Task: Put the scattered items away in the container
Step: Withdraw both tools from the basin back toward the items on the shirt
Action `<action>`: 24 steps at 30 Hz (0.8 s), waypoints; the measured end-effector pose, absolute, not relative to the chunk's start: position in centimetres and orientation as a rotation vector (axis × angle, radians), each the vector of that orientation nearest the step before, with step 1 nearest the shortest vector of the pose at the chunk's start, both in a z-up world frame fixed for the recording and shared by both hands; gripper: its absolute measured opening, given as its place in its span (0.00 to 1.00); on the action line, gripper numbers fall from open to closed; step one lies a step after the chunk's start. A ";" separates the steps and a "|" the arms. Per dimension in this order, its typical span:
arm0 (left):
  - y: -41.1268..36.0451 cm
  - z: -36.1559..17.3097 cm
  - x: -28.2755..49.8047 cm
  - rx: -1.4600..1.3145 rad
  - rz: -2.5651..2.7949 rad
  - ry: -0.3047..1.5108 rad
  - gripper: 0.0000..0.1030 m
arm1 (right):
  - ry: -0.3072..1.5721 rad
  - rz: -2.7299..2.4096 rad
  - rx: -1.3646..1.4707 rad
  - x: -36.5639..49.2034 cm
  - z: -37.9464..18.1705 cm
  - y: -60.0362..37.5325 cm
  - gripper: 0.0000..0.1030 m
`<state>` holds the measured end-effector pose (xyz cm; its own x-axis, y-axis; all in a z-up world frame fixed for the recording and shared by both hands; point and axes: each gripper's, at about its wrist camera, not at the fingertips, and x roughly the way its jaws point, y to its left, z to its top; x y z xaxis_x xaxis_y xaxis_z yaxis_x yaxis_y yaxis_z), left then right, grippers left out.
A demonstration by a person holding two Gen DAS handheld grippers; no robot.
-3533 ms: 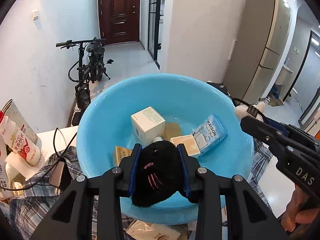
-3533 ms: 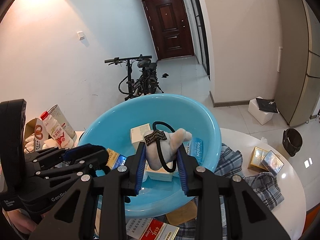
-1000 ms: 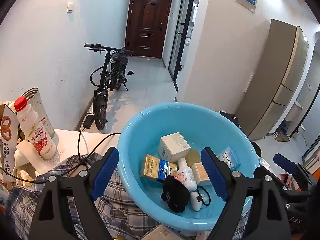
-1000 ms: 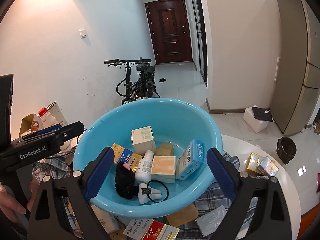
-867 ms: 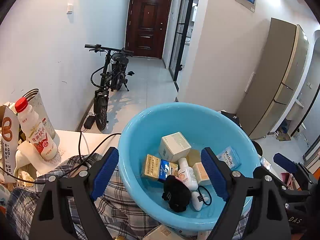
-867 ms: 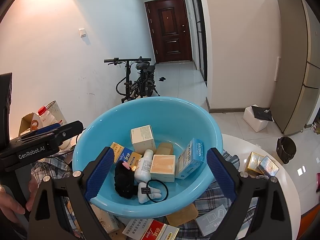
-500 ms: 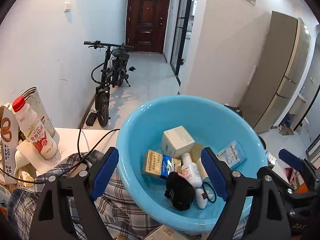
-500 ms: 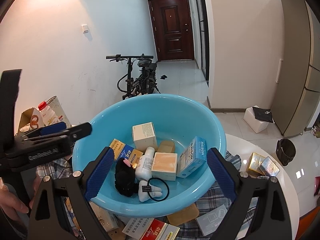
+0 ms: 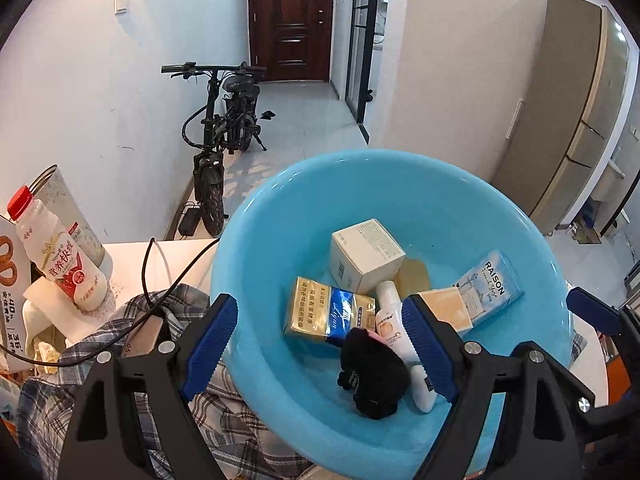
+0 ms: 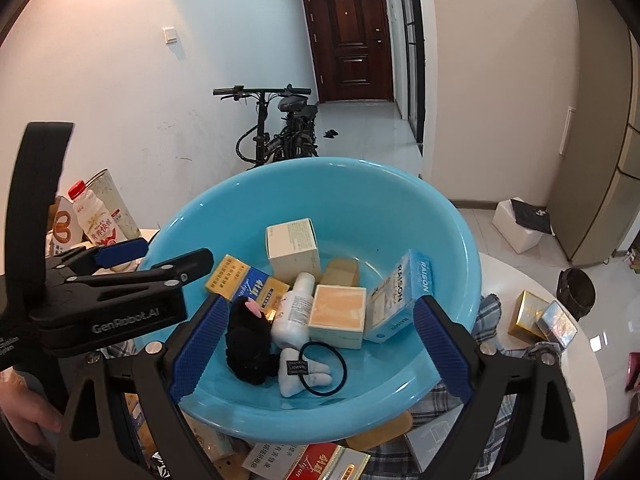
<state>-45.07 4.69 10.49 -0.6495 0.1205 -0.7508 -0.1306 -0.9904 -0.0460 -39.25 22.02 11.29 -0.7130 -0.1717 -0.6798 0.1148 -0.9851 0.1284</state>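
Observation:
A light blue basin [image 9: 500, 208] [image 10: 452, 216] sits on a plaid cloth on the table. It holds a black plush toy [image 9: 374, 376] [image 10: 246, 344], a white plush with a black hair tie [image 10: 300, 368], a white bottle [image 10: 296, 308], a white box [image 9: 366, 254], a gold and blue pack [image 9: 328, 314], a peach box [image 10: 340, 314] and a light blue RAISON box [image 9: 490, 290] [image 10: 400, 296]. My left gripper [image 9: 320, 352] is open and empty above the basin's near left side. My right gripper [image 10: 316, 344] is open and empty above its near rim.
A plaid cloth [image 9: 224, 412] covers the white table [image 10: 560, 316]. A milk bottle [image 9: 56, 256] and a cable stand at the left. Gold and silver packs [image 10: 544, 316] lie at the right. Red and gold packs [image 10: 304, 464] lie in front of the basin. A bicycle [image 9: 224, 136] stands behind.
Both grippers have let go of the two plush toys, which now lie in the basin, and have opened wide and pulled back. Over the last second the views shifted only slightly.

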 end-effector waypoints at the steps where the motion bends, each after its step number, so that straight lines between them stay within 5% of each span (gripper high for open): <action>1: 4.7 10.6 -44.9 -1.235 2.735 0.020 0.84 | -0.129 -2.767 1.117 -39.2 11.2 22.2 0.90; 7: 5.2 10.8 -44.1 -1.241 2.699 -0.004 0.84 | -0.112 -2.747 1.171 -38.1 10.5 22.4 0.90; 24: 4.9 10.7 -34.1 -1.236 2.656 0.278 0.84 | 0.053 -2.695 1.190 -29.3 9.9 21.5 0.90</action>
<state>-34.09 4.95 10.69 -0.6311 0.0996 -0.7693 -0.2565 -0.9627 0.0858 -29.29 21.55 9.89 -0.6580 -0.1623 -0.7354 0.1913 -0.9805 0.0453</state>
